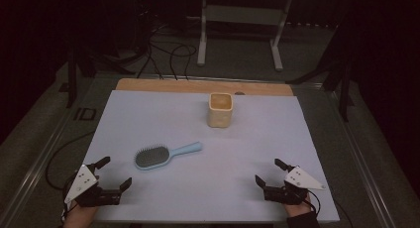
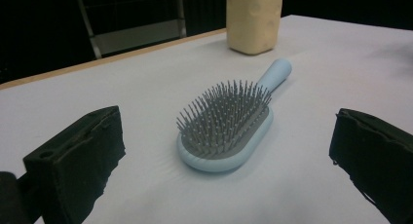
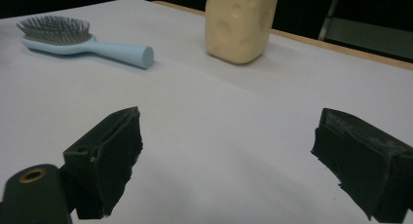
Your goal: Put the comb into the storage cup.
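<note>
A light-blue hairbrush (image 1: 163, 155) (image 2: 229, 122) (image 3: 80, 40) lies bristles up on the white sheet, its handle toward the right. Behind it stands a cream, square cup with dimpled sides (image 1: 220, 109) (image 2: 254, 19) (image 3: 239, 24). My left gripper (image 1: 115, 173) rests at the near left corner, open, with nothing between its jaws; the brush lies a short way ahead of it (image 2: 229, 151). My right gripper (image 1: 270, 171) sits at the near right, also open and empty (image 3: 226, 156), well apart from both objects.
The white sheet (image 1: 148, 114) covers a wooden tabletop whose far edge (image 1: 163, 85) shows. Beyond the table are a white metal stand (image 1: 202, 39) and cables on the dark floor (image 1: 168, 54). A metal rail (image 1: 39, 153) runs along the left.
</note>
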Demonstrator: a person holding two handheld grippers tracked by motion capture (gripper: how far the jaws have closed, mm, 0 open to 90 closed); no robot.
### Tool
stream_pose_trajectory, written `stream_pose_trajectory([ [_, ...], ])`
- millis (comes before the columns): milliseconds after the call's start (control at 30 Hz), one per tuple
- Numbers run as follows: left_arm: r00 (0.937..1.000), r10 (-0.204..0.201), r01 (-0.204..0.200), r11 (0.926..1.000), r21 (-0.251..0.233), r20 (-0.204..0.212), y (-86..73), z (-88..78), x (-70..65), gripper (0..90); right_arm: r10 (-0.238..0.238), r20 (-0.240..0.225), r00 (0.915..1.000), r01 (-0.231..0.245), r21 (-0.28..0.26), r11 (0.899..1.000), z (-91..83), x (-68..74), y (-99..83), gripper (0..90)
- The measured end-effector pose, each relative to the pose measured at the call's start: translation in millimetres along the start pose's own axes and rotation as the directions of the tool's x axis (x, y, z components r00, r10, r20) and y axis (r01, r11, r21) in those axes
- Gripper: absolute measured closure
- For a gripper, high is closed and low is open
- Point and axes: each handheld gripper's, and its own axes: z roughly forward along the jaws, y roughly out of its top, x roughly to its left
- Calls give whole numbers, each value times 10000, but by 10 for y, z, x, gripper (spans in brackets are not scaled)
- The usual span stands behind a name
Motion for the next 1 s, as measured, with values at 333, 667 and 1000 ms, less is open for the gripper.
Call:
stream_pose_trajectory([
  [333, 9999, 2, 0, 9998, 183, -113, 1, 41, -6, 0, 32, -50, 10000, -32, 26, 10000, 39, -15, -3, 100],
  [667, 9999, 87, -86, 9997, 242, -59, -4, -1, -17, 0, -166, -72, 9998, 166, -8, 9999, 26, 43, 38, 100],
  [1000, 10000, -48, 48, 9999, 133, 24, 90, -49, -25, 0, -220, -161, 9996, 219, -30, 9998, 60, 77, 64, 100],
])
